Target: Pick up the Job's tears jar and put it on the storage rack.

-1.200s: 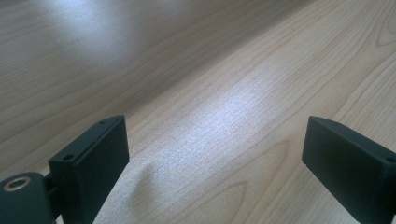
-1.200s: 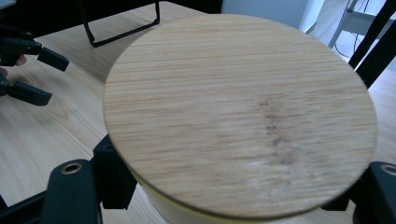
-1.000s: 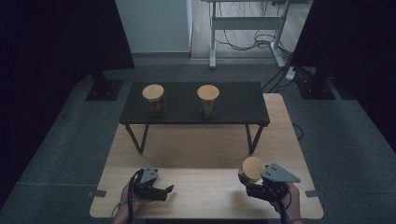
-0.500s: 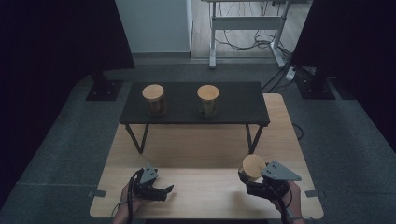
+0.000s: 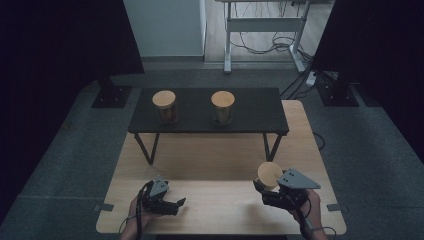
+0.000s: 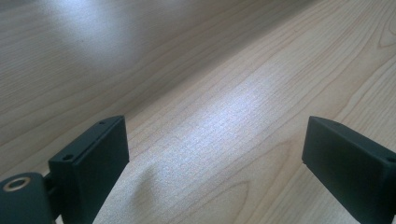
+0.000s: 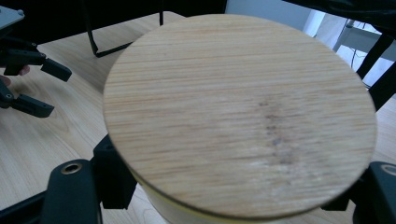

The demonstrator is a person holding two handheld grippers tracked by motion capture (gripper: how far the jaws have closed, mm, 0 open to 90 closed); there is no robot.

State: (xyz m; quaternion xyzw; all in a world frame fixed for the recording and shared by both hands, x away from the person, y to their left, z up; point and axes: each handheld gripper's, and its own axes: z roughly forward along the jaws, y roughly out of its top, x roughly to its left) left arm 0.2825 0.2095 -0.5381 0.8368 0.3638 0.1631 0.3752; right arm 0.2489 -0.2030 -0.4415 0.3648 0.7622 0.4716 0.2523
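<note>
Right gripper clasps jar near table edge

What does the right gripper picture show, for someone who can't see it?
A jar with a round wooden lid sits gripped between the right gripper's black jaws, above a pale wooden table. The left gripper, jaws open, shows at the far left edge.

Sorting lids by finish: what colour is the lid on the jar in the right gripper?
Light bamboo-grain wood lid; clearest in right gripper view.
</note>
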